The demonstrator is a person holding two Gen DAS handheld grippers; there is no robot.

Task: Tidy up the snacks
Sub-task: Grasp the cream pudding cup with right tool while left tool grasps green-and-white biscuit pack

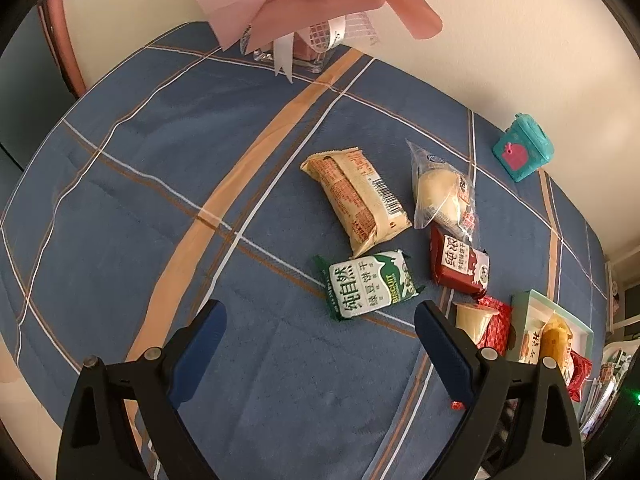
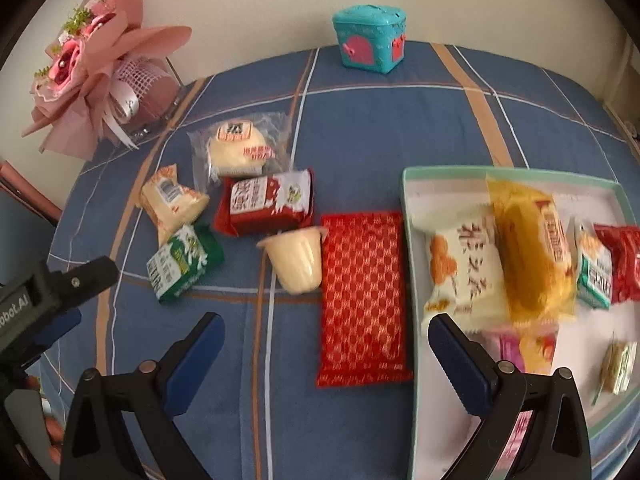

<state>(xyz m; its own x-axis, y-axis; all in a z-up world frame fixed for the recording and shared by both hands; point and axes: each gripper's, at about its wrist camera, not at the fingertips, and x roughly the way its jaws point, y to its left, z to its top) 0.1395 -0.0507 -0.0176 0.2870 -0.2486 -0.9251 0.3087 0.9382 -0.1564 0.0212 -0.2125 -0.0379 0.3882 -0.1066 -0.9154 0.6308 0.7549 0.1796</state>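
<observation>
We see the loose snacks clustered on the blue plaid table (image 1: 168,184). In the left wrist view the green biscuit pack (image 1: 368,285) lies just ahead of the left tongs (image 1: 320,344), at about 1 o'clock from their gap. Beyond it lies the tan wafer pack (image 1: 354,196), with the clear-bagged bun (image 1: 440,194) at 3 o'clock of that and the dark red biscuit pack (image 1: 458,266) below the bun. The left tongs stand wide, nothing between them.

Only a sliver of the tray (image 1: 520,308) shows here, at the right edge, with the pudding cup (image 1: 474,320) partly hidden by the right finger.

The right wrist view gives us the tray (image 2: 408,200) in full: a white snack bag (image 2: 468,264), a yellow cake pack (image 2: 532,248) and several smaller packs inside, blurred. The red patterned pack (image 2: 362,296) lies on the table touching the tray's left wall, the pudding cup (image 2: 296,260) tipped on its side against it at 9 o'clock. The right tongs (image 2: 326,352) are wide and empty above the red pack's lower end.

Teal box (image 2: 370,40) at 12 o'clock; pink bouquet (image 2: 96,68) at 10 o'clock, flowers visible only here.
</observation>
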